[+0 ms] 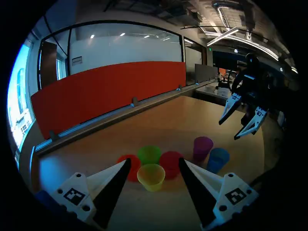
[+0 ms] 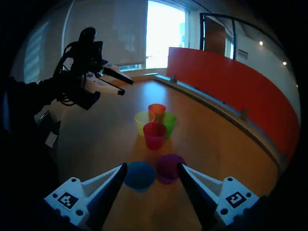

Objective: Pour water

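Behind yellow cup, orange cup partly hidden

Bottom centre, the left hand-held gripper gapes wide, a yellow cup framed between its fingers on the counter. Purple cup and blue cup stand side by side at lower right.

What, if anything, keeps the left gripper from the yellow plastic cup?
Likely nothing: yes. The yellow plastic cup stands nearest, centred ahead of the open left gripper, bare wooden table between. The green plastic cup and red plastic cup crowd only its far side.
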`<act>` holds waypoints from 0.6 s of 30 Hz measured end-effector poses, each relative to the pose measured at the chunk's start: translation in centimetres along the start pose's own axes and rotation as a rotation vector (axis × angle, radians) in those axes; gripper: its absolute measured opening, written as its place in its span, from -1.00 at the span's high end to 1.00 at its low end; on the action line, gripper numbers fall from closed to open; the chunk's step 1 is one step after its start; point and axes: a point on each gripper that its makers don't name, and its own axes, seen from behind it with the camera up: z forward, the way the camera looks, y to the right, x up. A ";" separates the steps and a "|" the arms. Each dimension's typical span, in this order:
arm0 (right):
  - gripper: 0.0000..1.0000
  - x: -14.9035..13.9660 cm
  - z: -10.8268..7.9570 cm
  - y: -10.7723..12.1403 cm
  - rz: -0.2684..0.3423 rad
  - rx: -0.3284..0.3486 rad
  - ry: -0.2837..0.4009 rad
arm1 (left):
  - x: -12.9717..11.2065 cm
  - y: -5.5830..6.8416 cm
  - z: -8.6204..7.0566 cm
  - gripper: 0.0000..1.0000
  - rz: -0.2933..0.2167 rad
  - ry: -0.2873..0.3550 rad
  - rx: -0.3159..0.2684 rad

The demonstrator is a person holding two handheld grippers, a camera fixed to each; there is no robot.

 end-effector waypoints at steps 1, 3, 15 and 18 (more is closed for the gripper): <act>-1.00 -0.2 0.2 -0.1 0.001 0.003 -0.005 | -0.1 0.0 0.1 -0.83 -0.002 -0.001 0.000; -1.00 -0.7 0.5 -0.3 0.002 0.010 -0.014 | -0.4 -0.1 0.2 -0.83 -0.004 -0.002 0.001; -1.00 -3.0 2.1 -1.5 -0.015 0.040 -0.061 | -1.8 -0.7 1.1 -0.83 -0.007 -0.013 0.003; -1.00 -3.6 2.4 -1.9 -0.018 0.049 -0.070 | -2.0 -0.7 1.2 -0.83 -0.008 -0.017 0.002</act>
